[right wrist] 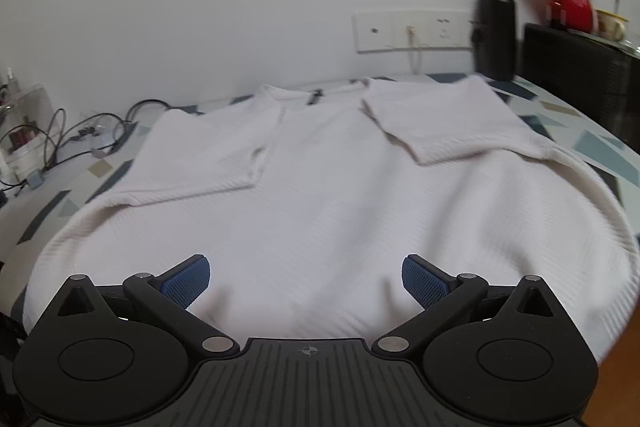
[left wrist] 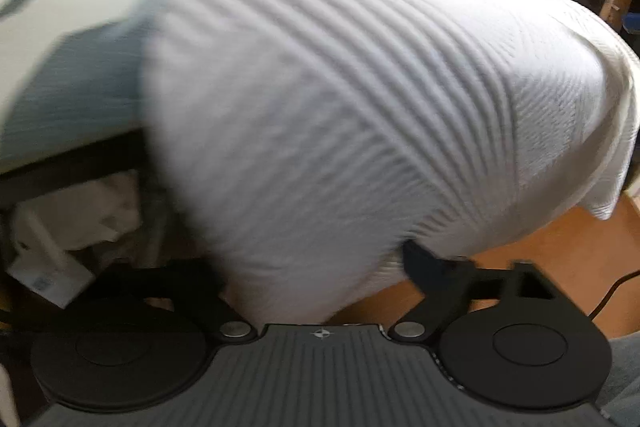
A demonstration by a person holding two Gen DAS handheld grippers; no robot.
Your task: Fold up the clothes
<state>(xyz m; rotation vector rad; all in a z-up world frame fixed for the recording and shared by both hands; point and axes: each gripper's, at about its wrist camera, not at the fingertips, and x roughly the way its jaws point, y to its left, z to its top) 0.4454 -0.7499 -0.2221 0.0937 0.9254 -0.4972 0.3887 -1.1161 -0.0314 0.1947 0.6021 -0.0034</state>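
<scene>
On top of the surface with the blue and grey shapes lies a white sweater, spread out flat. Both of its sleeves are folded in over its chest, and the collar points to the wall. Its bottom edge hangs over the near side of the surface.

The right gripper hangs just over that bottom part of the sweater. Its two blue pads are far apart, so it is wide open and holds nothing.

The left gripper is low, by the edge of the surface, and the picture is blurry (the sweater fills almost all of it). White cloth hangs down between its fingers, and I cannot tell if it is pinching the cloth or not.

Far back stand a black bottle and a red vase with orange flowers. Some cables lie at the left.
</scene>
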